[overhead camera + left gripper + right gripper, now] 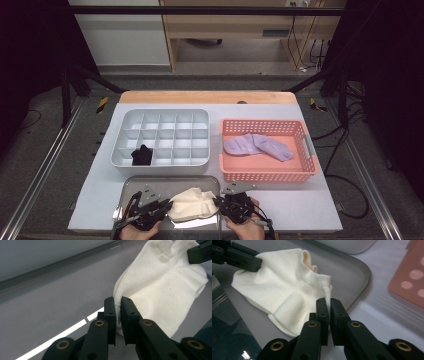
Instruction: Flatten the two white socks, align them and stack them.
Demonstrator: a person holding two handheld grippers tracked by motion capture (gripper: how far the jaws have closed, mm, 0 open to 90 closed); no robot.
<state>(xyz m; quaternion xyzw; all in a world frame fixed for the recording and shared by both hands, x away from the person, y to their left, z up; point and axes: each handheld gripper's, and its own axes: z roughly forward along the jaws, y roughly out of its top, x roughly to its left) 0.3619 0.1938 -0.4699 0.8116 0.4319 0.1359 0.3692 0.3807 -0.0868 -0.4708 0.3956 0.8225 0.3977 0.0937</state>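
Between both tools (167, 205) (218, 201), cream sock (191, 204) pinched at opposite edges

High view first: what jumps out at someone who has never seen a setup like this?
The cream sock catches the eye, stretched over a grey metal tray at the table's near edge, with the left gripper and right gripper each pinching one end. Behind it sit a white divided box with a black bundle in one front cell, and a pink basket holding lilac socks.
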